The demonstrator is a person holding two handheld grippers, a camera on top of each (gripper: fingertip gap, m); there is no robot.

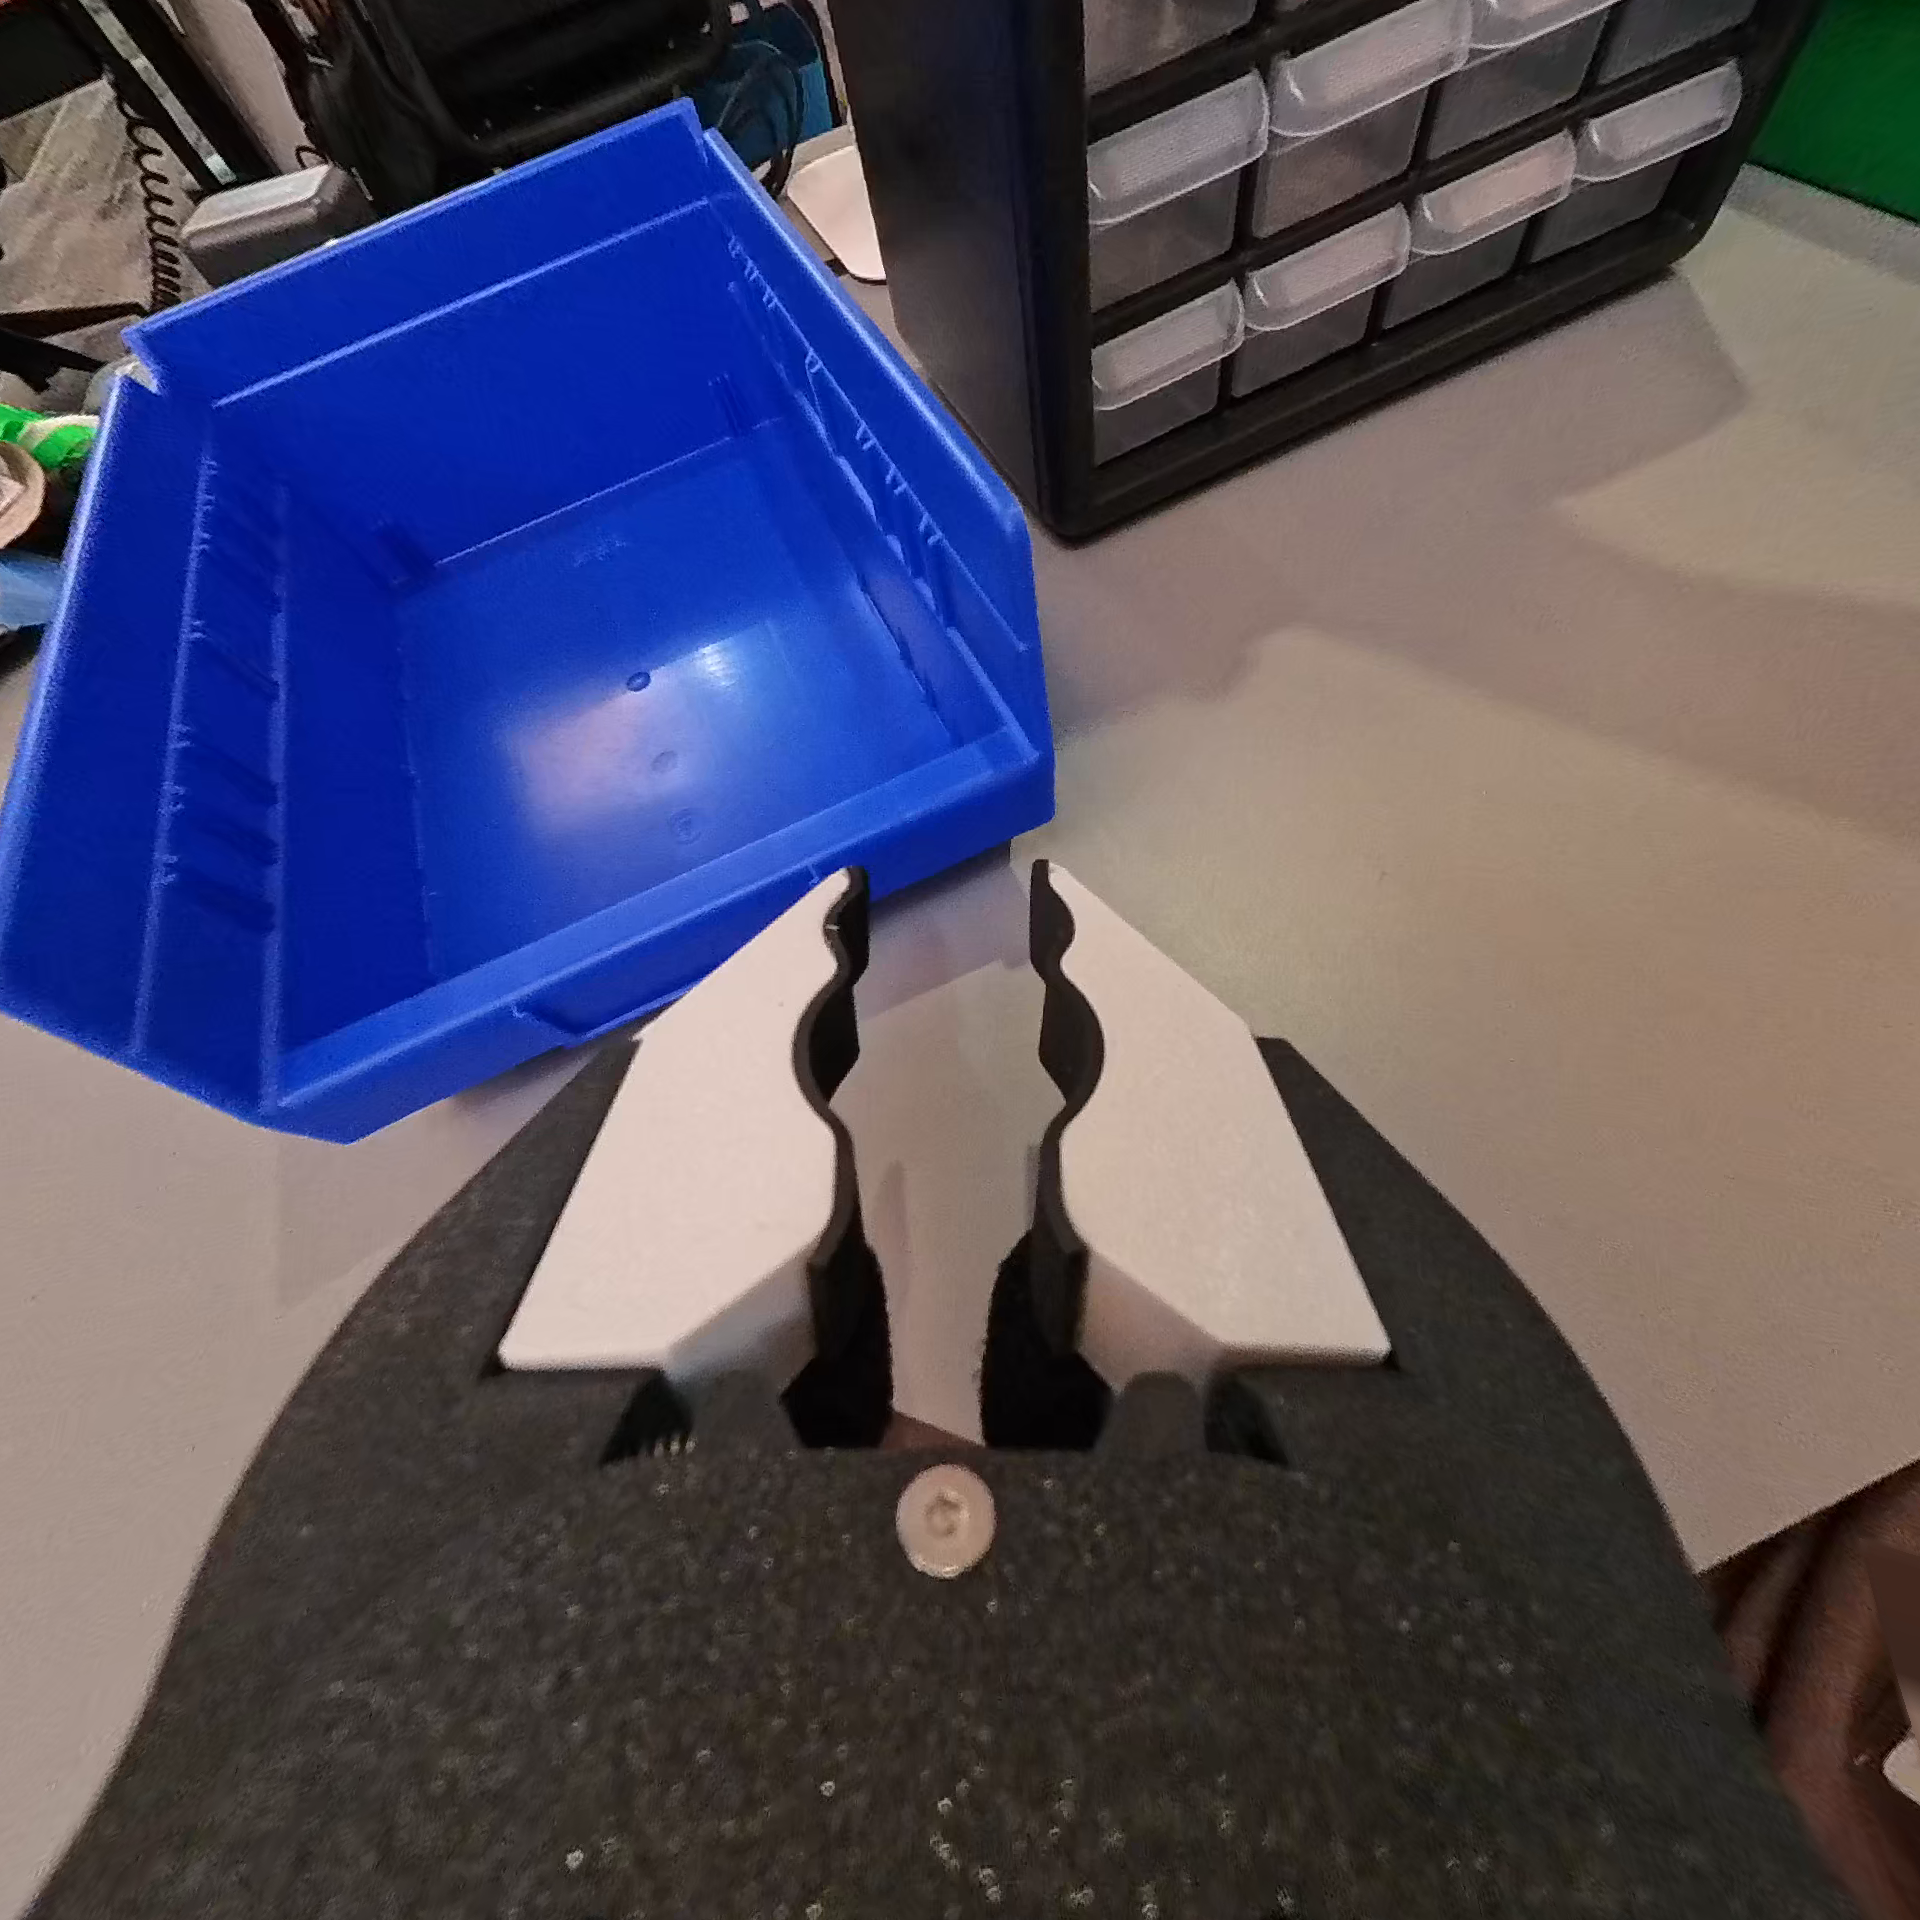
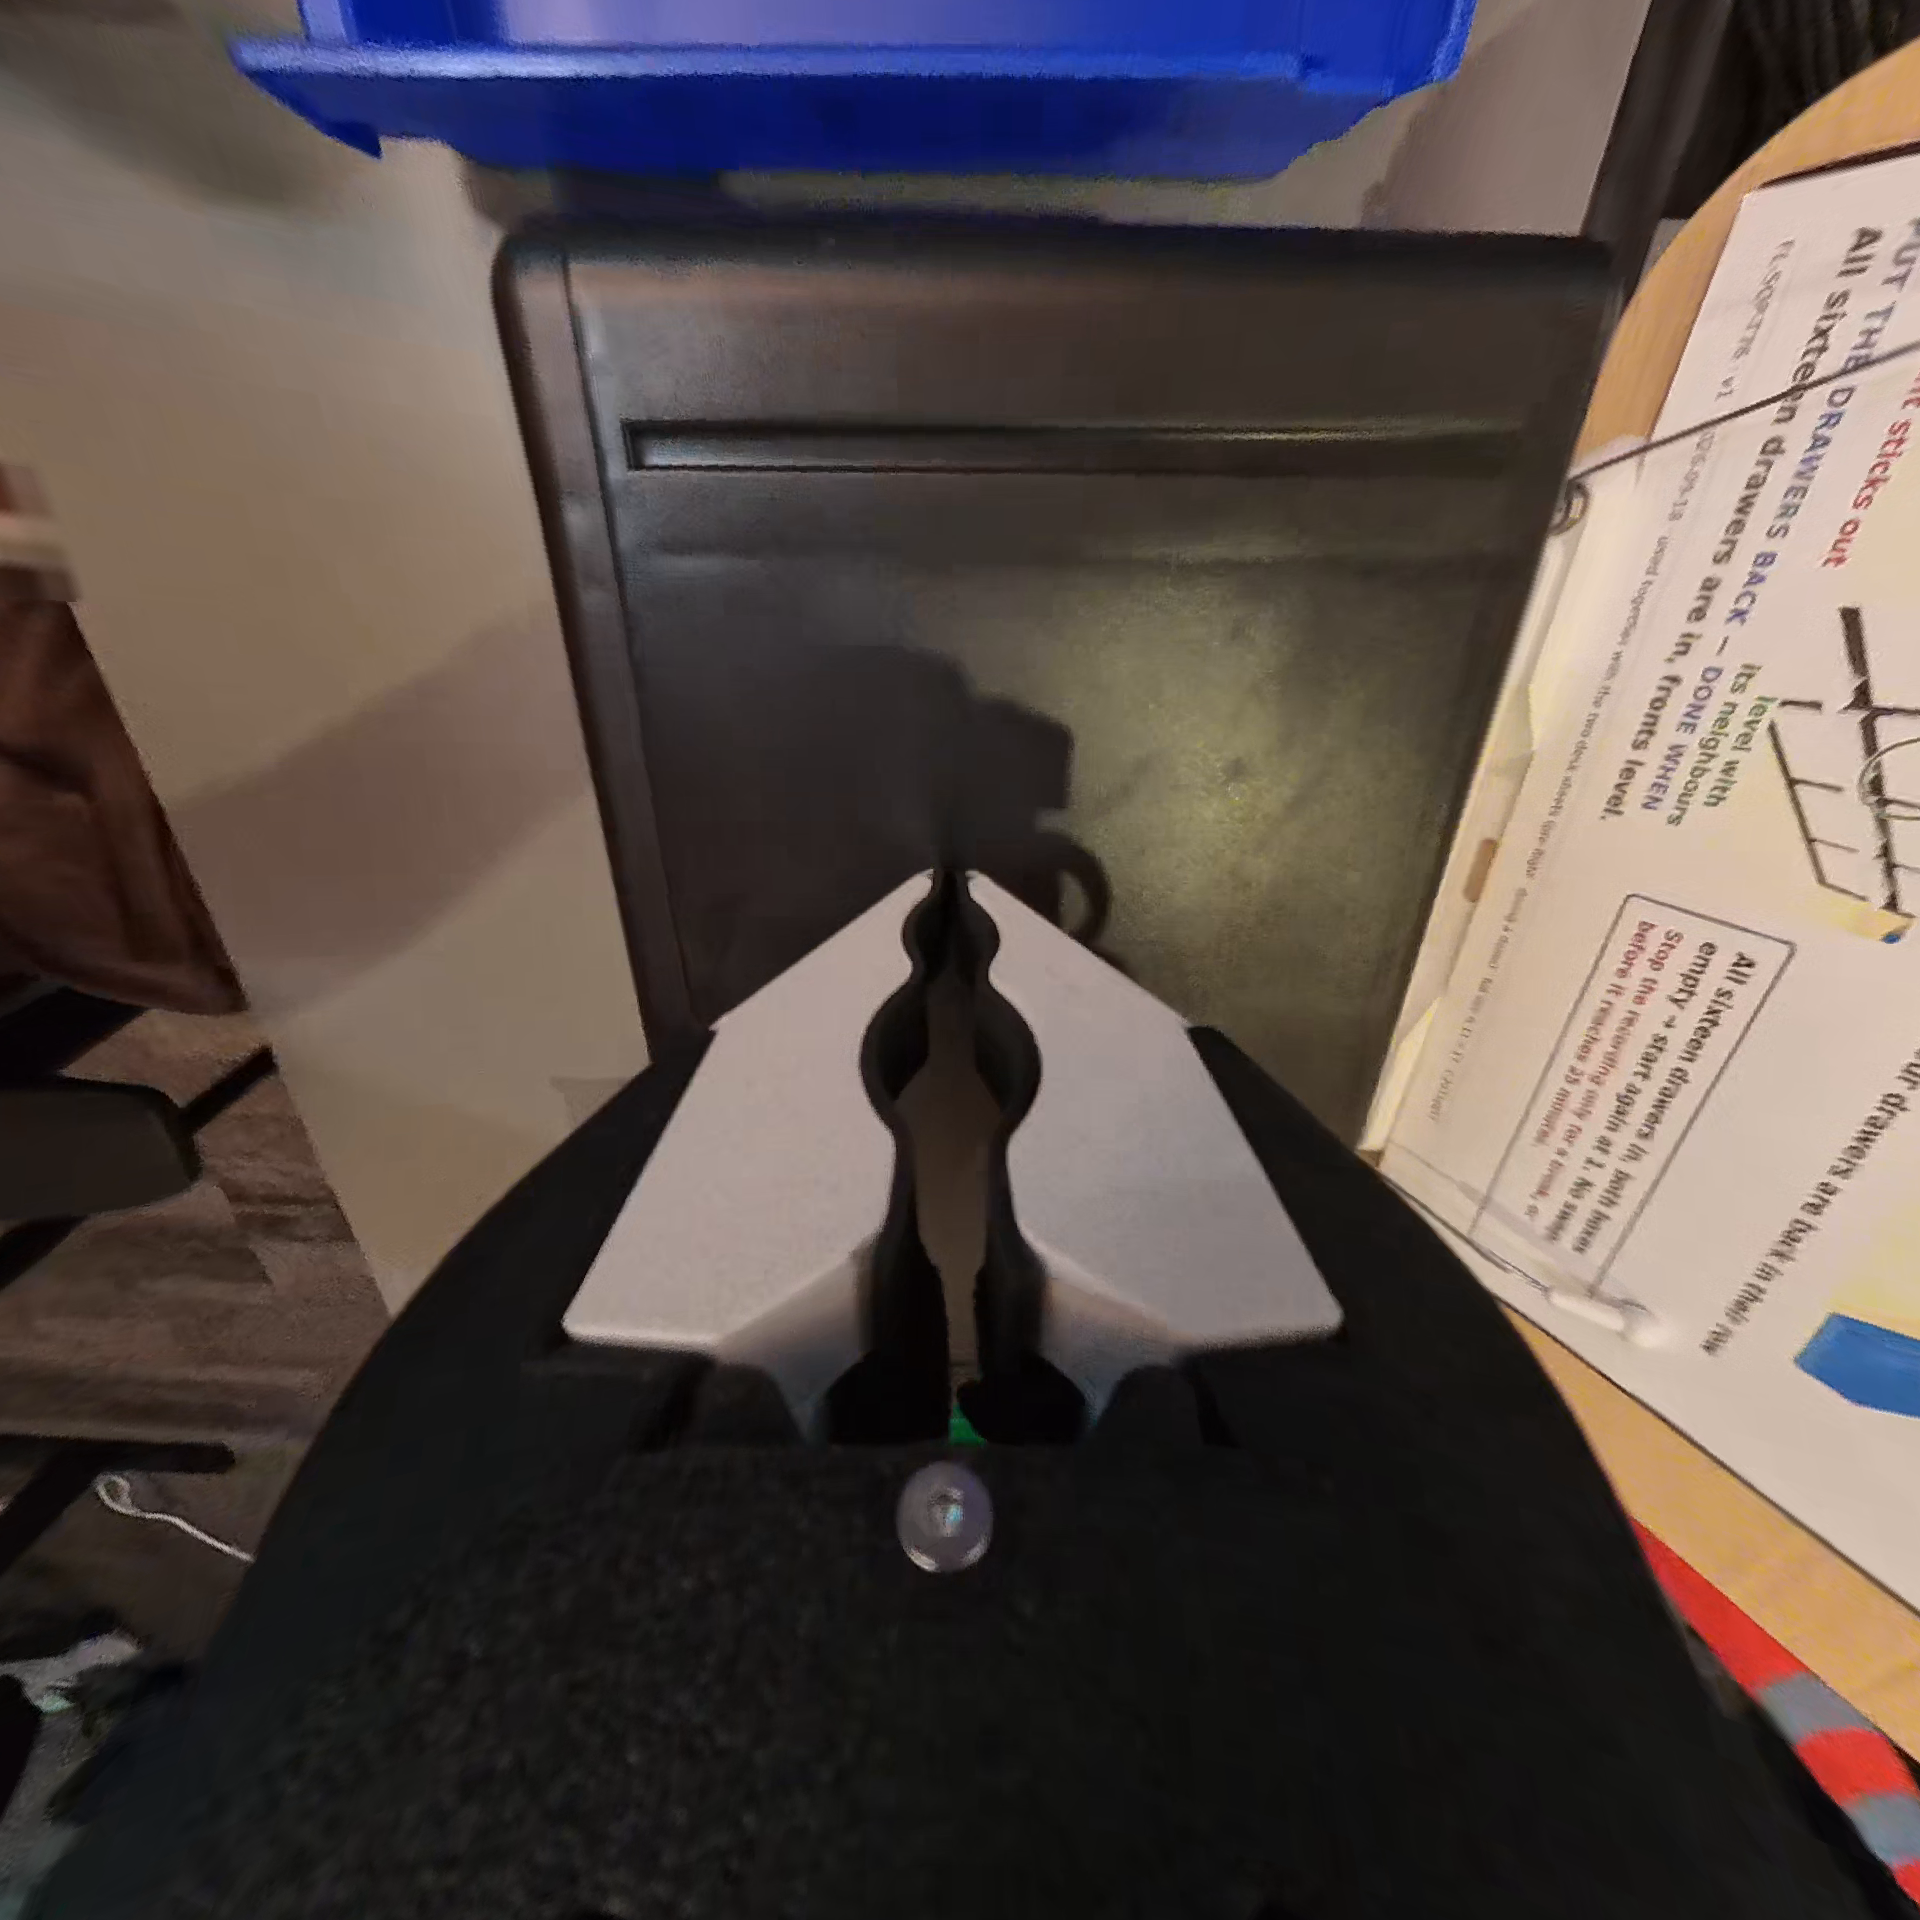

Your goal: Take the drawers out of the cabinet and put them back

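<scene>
The black cabinet point(image 1: 977, 260) stands at the top right of the left wrist view, with several clear drawers point(image 1: 1320, 312) seated in its slots. My left gripper point(image 1: 948, 873) is open and empty, low over the grey table point(image 1: 1455, 779), by the near right corner of an empty blue bin point(image 1: 468, 343). In the right wrist view my right gripper point(image 2: 948, 883) is shut with its tips together and nothing between them. It points at a plain black panel of the cabinet point(image 2: 1039, 582) that has a long groove. No drawers show in that view.
The blue bin point(image 2: 831, 114) lies beyond the cabinet in the right wrist view. A printed sheet point(image 2: 1714, 831) rests on a round wooden surface point(image 2: 1558, 1455) to the right. Cables and clutter lie behind the bin point(image 1: 156, 208). The table edge and floor are at the left point(image 2: 208, 1247).
</scene>
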